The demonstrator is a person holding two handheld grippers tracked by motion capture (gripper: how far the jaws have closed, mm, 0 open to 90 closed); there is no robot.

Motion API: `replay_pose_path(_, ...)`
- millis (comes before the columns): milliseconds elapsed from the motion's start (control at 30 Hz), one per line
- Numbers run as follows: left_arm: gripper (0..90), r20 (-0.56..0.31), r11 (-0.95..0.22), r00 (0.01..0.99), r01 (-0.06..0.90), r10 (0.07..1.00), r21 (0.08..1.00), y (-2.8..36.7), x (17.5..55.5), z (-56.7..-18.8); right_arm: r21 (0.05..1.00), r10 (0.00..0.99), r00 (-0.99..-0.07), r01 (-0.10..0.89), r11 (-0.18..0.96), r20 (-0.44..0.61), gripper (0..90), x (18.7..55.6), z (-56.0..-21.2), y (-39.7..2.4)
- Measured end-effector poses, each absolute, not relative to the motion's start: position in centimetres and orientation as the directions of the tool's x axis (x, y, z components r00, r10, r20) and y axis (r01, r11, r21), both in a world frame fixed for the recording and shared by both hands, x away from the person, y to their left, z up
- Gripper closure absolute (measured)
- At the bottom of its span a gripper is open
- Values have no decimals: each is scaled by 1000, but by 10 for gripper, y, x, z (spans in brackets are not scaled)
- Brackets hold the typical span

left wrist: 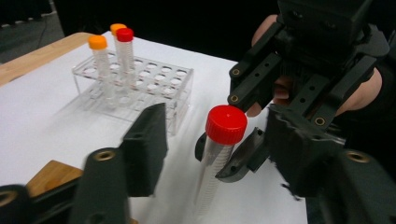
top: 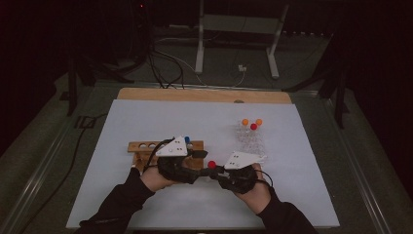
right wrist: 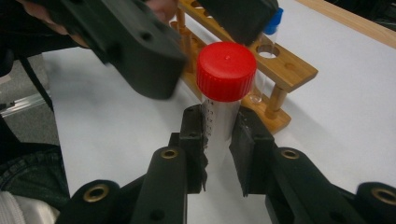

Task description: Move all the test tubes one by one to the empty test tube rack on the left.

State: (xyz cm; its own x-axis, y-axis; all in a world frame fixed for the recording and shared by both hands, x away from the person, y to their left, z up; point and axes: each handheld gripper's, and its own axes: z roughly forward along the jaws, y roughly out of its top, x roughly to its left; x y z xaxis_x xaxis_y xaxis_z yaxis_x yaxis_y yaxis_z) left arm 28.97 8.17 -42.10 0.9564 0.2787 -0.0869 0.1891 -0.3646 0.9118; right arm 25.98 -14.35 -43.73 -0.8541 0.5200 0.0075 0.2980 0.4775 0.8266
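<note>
- The right hand-held gripper (right wrist: 219,140) is clamped on a clear tube with a red cap (right wrist: 226,71); its two black jaws press the tube's body from both sides just below the cap, and the tube stands roughly upright.
- In the high view the red cap (top: 212,164) sits between the two hand-held grippers, near the middle of the surface's near half, well clear of the left and right edges.
- The left hand-held gripper (left wrist: 212,154) has its jaws standing either side of the same tube (left wrist: 219,140) with a gap on each side; its pads do not press on the tube, and the cap rises between them.
- In the right gripper view the left hand-held gripper's jaws sit at cap height, one to the cap's left and one behind it, with no clear contact.
- A wooden tube rack (top: 146,148) lies just behind the left hand (top: 156,178), toward the left side of the surface; a blue-capped tube (right wrist: 273,21) stands in one of its holes.
- A clear plastic rack (left wrist: 140,86) stands toward the far right part of the surface, holding two orange-capped tubes (left wrist: 98,44) and one red-capped tube (left wrist: 124,35).
- The white-covered surface (top: 302,195) has a bare wooden strip (top: 204,95) along its far edge.
- The right hand (top: 253,187) holds its hand-held gripper near the near edge, right of centre.
</note>
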Motion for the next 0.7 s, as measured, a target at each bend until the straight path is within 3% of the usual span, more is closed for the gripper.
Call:
replay_pose_path(367,703,-48,-376,965,145,257,915,76,288,-425,828,518,-855,302,473,17,748,259,-437,-143)
replay_pose_path(567,716,-51,-385,963,154,263,910,78,288,-421,834,515,-857,303,462,26,739,260,-437,-144)
replay_pose_path(700,717,-52,-388,961,158,271,908,81,289,-417,848,518,-855,296,440,30,625,260,-434,-146)
